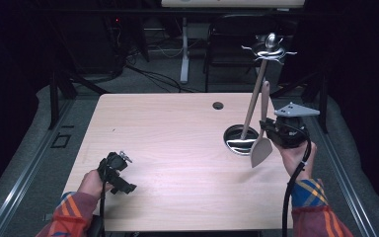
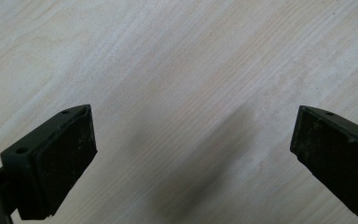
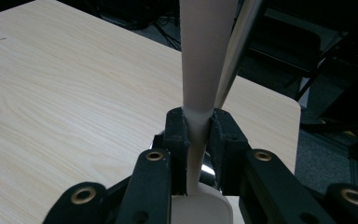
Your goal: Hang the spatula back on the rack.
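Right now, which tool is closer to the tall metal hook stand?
The right. The right tool holds the wooden spatula right beside the stand. The left tool sits far off, near the table's front left corner.

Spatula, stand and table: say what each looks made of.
Spatula: pale, matte, uniform beige, probably wood or maybe plastic; no grain shows. The right tool is shut on its handle. Stand: shiny metal, with bright reflections on base and hooks. Table: light wood or wood-look laminate, streaky grain, matte.

On the table (image 1: 177,143), the hook stand (image 1: 249,118) rises at right, the spatula (image 1: 261,143) just beside it.
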Demonstrator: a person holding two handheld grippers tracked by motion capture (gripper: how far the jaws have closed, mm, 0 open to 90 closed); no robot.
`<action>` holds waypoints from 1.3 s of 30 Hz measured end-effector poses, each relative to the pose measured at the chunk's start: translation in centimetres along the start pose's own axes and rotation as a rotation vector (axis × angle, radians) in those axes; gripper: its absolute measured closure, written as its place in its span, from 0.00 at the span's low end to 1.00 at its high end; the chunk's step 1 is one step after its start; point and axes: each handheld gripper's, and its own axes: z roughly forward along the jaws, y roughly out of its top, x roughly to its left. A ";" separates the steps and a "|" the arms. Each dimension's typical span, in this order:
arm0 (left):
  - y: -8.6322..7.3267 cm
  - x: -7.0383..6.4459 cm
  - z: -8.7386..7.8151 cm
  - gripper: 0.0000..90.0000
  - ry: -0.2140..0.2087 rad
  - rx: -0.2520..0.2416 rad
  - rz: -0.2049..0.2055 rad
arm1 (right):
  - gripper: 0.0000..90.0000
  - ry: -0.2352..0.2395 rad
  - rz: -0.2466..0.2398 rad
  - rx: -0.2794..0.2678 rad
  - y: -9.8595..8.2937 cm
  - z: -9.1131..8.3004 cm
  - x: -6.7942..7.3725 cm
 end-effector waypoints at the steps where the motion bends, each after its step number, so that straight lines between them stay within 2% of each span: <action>1: 0.0 0.0 0.0 0.00 0.001 0.001 0.003 | 0.87 -0.006 0.000 -0.002 0.1 0.0 -0.1; 14: 0.0 0.0 0.1 0.00 0.000 0.001 0.004 | 0.87 -0.042 0.037 -0.059 1.6 -1.0 -1.8; 22: 0.0 -0.1 0.1 0.00 0.000 0.001 0.005 | 0.87 -0.073 0.058 -0.069 1.9 -1.5 -3.0; 26: 0.0 0.0 0.0 0.00 0.001 0.001 0.005 | 0.87 -0.077 0.061 -0.078 2.3 -1.4 -3.2; 39: -0.1 0.0 0.0 0.00 0.001 0.005 0.001 | 0.87 -0.097 0.065 -0.056 2.9 -0.5 -3.4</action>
